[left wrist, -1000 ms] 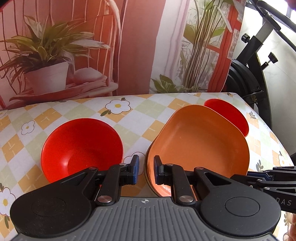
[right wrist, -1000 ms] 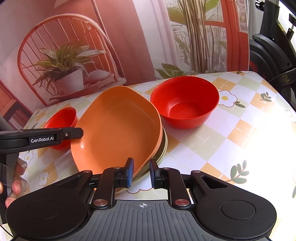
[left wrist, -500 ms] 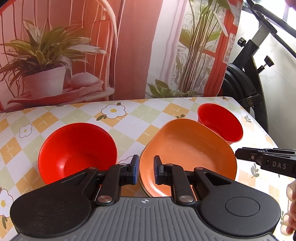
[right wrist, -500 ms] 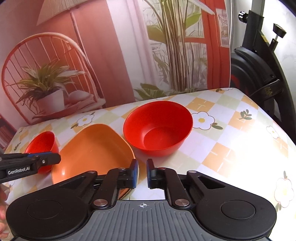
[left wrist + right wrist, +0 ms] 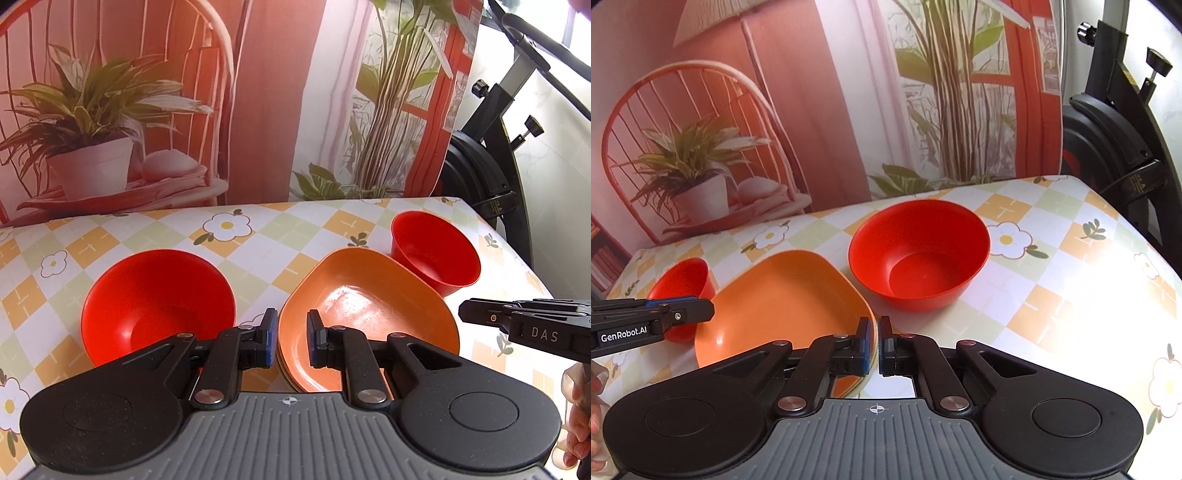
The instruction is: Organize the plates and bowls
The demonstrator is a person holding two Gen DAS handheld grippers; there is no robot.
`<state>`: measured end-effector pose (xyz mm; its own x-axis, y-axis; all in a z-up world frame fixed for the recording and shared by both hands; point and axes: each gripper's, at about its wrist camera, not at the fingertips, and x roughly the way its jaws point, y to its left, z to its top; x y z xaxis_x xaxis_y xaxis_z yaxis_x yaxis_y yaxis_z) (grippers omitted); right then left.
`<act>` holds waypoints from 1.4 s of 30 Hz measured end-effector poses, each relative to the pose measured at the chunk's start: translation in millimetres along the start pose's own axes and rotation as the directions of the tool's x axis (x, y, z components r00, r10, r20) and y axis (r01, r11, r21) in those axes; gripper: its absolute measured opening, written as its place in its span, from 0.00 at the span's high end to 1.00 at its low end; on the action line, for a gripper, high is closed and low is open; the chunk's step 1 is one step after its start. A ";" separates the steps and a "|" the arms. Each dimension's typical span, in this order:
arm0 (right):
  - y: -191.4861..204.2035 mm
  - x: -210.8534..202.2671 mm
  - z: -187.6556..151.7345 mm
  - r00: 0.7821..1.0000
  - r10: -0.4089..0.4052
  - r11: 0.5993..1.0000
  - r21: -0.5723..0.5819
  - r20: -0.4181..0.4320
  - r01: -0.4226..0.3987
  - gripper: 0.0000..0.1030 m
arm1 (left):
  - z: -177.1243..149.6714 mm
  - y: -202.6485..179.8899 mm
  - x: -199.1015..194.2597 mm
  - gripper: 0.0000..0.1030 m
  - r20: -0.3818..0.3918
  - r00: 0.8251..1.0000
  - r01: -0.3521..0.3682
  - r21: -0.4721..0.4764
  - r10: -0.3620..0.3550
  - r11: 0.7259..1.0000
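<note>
On the flower-patterned table [image 5: 1071, 295], at its left end, the left red bowl [image 5: 159, 306] stood upright with its mouth up, apart from everything else. Just right of it the left gripper [image 5: 291, 339] hovered above the near rim of the orange plate [image 5: 369, 314], its jaws parted by a modest gap and holding nothing. The plate lay flat, hollow side up, in the middle of the table between the two bowls. Thin rims showing under its near edge suggested it topped a small stack. It was a rounded square with no marked long axis, set diamond-wise with one corner toward the printed backdrop. The right gripper [image 5: 878, 345] hung over the plate's right edge, its jaws drawn almost together and empty. Beyond it the right red bowl [image 5: 919, 254] also stood upright, near the plate but not touching it. By my reading the plates were already gathered and the bowls were the step in hand. The next move would call for one gripper to open wider, pinch a bowl's wall at the rim and carry it level across the plate to nest in the other.
</note>
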<state>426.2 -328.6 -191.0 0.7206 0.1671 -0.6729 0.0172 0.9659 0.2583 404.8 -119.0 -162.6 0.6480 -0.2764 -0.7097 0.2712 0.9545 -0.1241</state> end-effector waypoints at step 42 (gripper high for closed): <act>-84.4 34.7 13.8 0.991 -0.042 0.984 0.178 0.127 0.019 0.85 | 55.6 -93.6 96.6 0.83 -0.038 0.990 0.142 0.119 -0.139 0.983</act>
<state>459.3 -407.0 -226.6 0.8016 0.1000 -0.5895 0.1541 0.9181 0.3653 481.6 -241.2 -181.0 0.5767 -0.4017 -0.7114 0.4431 0.8854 -0.1407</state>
